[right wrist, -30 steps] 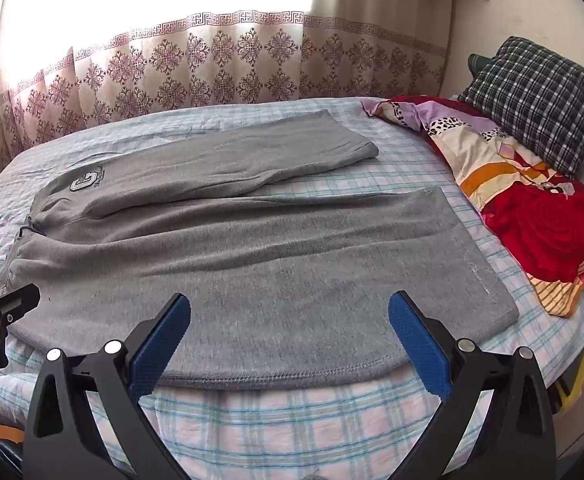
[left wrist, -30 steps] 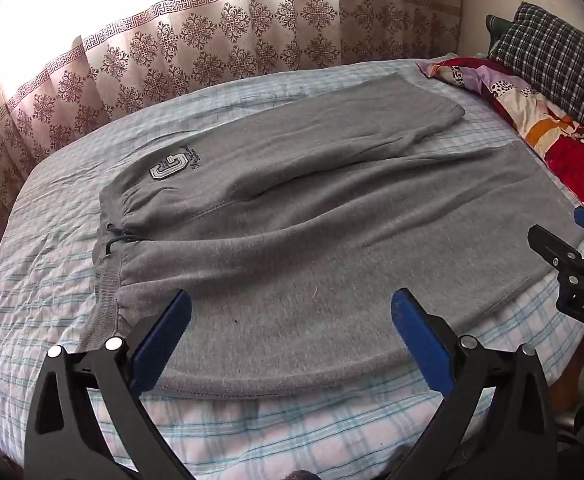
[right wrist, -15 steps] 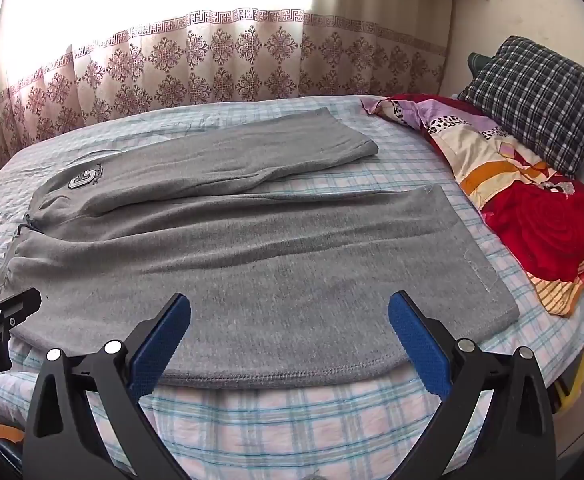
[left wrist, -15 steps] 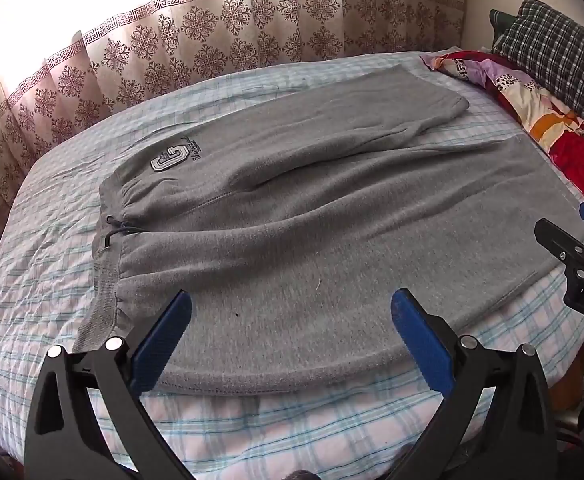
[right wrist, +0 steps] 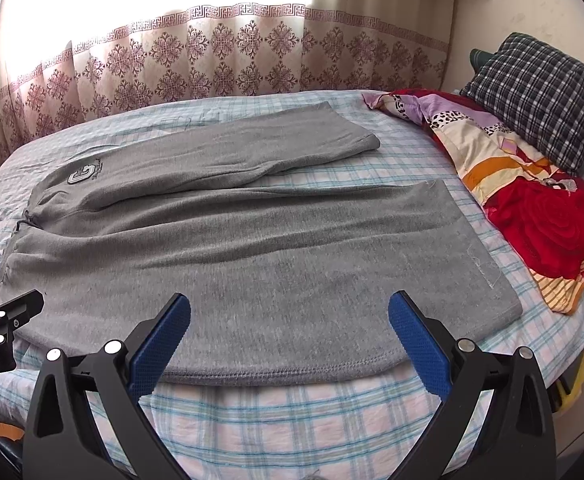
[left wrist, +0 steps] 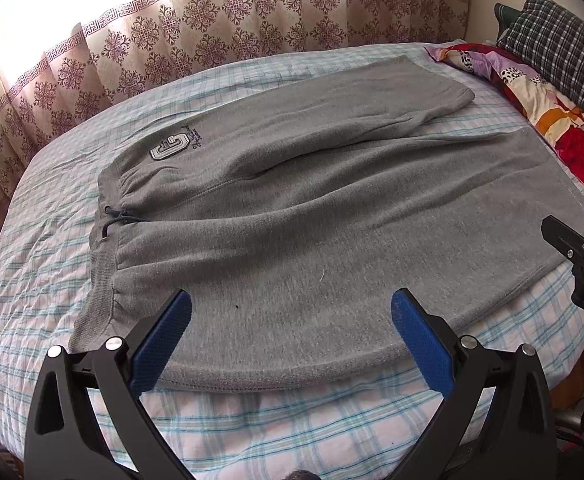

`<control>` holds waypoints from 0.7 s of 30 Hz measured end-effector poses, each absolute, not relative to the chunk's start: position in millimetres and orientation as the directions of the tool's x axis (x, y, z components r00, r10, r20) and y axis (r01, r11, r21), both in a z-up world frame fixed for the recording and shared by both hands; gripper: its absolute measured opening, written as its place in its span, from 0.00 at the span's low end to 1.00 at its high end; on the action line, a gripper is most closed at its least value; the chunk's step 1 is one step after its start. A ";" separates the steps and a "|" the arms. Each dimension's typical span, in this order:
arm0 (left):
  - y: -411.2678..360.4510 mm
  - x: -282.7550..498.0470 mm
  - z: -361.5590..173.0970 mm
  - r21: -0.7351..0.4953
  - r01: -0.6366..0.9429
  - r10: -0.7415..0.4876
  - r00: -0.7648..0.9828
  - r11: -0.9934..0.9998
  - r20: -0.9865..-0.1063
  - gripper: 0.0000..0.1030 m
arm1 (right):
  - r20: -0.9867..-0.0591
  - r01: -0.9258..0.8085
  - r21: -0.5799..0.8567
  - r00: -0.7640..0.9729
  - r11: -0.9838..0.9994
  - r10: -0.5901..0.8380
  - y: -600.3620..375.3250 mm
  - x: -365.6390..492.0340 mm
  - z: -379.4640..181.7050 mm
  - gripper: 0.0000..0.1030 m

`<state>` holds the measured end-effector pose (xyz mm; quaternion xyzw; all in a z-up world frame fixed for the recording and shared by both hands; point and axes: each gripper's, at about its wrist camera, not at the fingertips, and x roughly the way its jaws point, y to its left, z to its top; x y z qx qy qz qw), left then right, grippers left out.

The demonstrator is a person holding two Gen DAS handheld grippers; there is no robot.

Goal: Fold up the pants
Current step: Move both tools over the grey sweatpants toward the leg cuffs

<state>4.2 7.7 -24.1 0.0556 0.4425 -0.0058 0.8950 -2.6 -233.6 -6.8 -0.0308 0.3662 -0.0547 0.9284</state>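
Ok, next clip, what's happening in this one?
A person holds a two-finger tool in each hand over a bed where grey pants lie spread flat, waistband to the left, legs apart and running right. The left tool and the right tool are both open and empty, hovering near the front edge of the near leg. Neither is touching the fabric, so no fold has been made yet. A floral blanket and a plaid pillow sit off to the right.

A plaid bedsheet (right wrist: 292, 412) is covering the bed across the lower frame. A patterned curtain (right wrist: 220, 64) is hanging along the top, while a floral quilt (right wrist: 532, 216) and checkered pillow (right wrist: 540, 92) are lying at right.
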 end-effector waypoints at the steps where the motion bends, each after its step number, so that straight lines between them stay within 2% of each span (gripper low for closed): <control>1: 7.5 5.2 -25.2 0.095 0.060 0.040 0.604 0.994 -0.796 0.98 | -0.679 0.079 -0.099 0.723 0.992 -0.125 -234.0 -1.8 -7.8 0.95; 21: 9.6 28.6 -61.7 0.100 0.063 0.053 0.515 0.993 -0.855 0.98 | -0.734 0.075 -0.132 0.662 0.988 -0.148 -234.2 8.3 -24.3 0.95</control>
